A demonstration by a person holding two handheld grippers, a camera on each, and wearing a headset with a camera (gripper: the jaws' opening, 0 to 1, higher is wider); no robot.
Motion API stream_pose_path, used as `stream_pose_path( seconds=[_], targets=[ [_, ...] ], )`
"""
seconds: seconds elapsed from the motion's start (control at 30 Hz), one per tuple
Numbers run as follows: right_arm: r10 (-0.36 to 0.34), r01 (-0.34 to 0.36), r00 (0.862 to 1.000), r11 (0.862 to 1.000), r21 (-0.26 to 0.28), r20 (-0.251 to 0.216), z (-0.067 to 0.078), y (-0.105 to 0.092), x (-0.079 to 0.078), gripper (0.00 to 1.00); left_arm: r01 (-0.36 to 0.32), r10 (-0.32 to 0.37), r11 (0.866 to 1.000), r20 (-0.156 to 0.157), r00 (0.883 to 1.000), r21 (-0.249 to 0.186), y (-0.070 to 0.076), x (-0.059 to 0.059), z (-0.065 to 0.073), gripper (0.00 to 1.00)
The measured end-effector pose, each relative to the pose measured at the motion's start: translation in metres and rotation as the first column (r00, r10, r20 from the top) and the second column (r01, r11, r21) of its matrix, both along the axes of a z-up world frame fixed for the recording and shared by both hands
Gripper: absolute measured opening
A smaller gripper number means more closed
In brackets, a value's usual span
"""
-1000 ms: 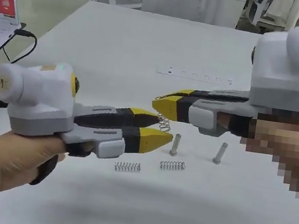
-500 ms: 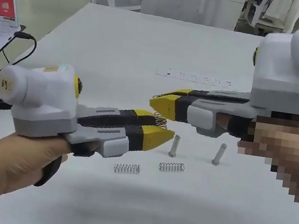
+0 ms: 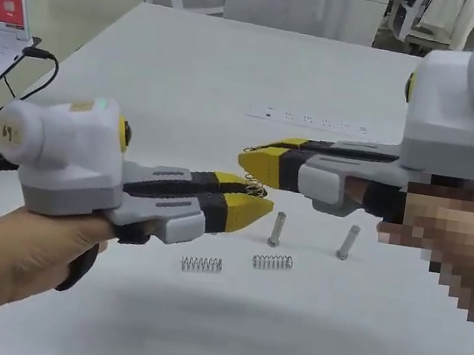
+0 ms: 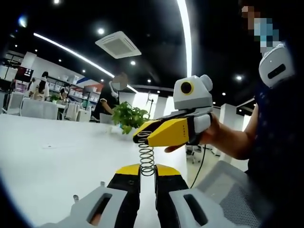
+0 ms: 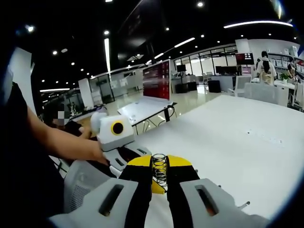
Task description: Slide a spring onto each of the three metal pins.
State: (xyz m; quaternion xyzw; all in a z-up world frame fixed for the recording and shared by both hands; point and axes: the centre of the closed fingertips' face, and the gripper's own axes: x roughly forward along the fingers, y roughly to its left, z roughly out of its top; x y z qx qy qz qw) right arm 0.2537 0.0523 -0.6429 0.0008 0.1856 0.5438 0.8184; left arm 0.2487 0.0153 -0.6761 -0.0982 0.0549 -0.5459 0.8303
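a spring (image 3: 254,186) hangs in the air above the surface (image 3: 188,82), caught between the tips of the two hand-held grippers, which meet nose to nose. the left hand-held gripper (image 3: 250,199) comes in from the left, its yellow-tipped jaws drawn close together on the lower end of the spring. in the left gripper view the spring (image 4: 146,156) rises out of the narrow slot between the left hand-held gripper's (image 4: 147,170) jaws up to the yellow tip of the right one. the right hand-held gripper (image 3: 253,160) reaches in from the right and sits slightly higher. in the right gripper view the jaws of the right hand-held gripper (image 5: 160,164) are pressed in on the coil (image 5: 160,173), with the yellow of the left one just behind it. whether a pin sits inside the coil cannot be made out. below and to the right of the tips, a metal pin (image 3: 277,228) and a second metal pin (image 3: 348,243) stand upright on the surface, apart from each other. in front of them lie a loose spring (image 3: 273,261) and a second loose spring (image 3: 202,264), on their sides. a white power strip (image 3: 311,119) lies further back, and a laptop (image 3: 0,12) with a black cable (image 3: 40,70) sits at the far left edge.
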Motion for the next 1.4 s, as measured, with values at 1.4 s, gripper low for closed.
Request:
stream_pose_path(
  seconds=[1.4],
  targets=[
    [0.268, -0.336, 0.94, 0.841, -0.424, -0.213, -0.063, -0.038, -0.062, 0.08, 0.251, -0.334, 0.847, 0.101, 0.937, 0.469, -0.029, -0.057, -0.063, 0.02]
  ],
)
